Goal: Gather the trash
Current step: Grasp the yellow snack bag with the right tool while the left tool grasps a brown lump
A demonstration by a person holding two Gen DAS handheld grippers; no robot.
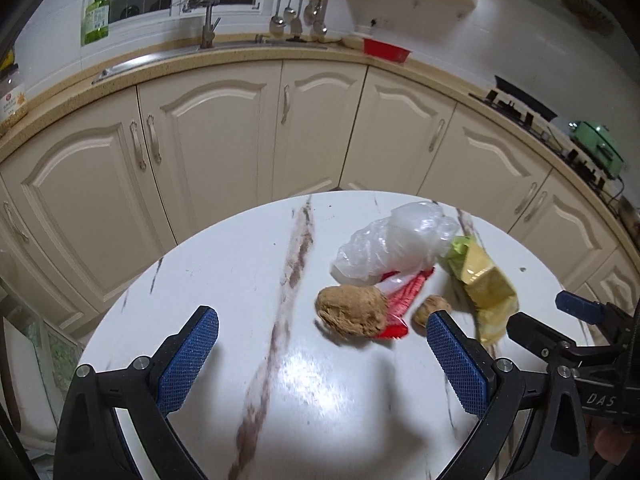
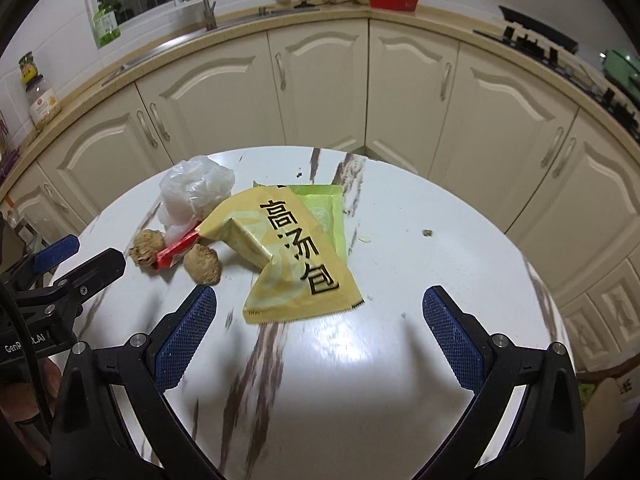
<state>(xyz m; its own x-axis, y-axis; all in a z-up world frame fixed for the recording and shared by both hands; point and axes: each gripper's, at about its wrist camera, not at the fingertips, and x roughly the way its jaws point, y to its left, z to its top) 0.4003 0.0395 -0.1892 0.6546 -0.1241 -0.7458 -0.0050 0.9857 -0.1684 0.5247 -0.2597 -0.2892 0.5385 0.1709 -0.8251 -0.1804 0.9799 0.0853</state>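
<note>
Trash lies on a round white marble table (image 1: 240, 264) (image 2: 440, 240). It is a clear plastic bag (image 1: 394, 242) (image 2: 194, 192), a yellow-green packet (image 1: 482, 284) (image 2: 298, 252), a red wrapper (image 1: 400, 308) (image 2: 176, 252) and two brown crumpled lumps (image 1: 352, 310) (image 1: 430, 310) (image 2: 146, 246) (image 2: 204, 264). My left gripper (image 1: 322, 332) is open and empty, just short of the big lump. My right gripper (image 2: 320, 312) is open and empty, its jaws either side of the packet's near edge. It also shows in the left wrist view (image 1: 560, 320).
Cream kitchen cabinets (image 1: 224, 132) curve behind the table, under a counter with a sink tap (image 1: 208, 20), hanging ladles (image 1: 300, 8), a red tray (image 1: 386, 50) and a stove (image 1: 520, 104). Small crumbs (image 2: 427, 233) lie on the table's right side.
</note>
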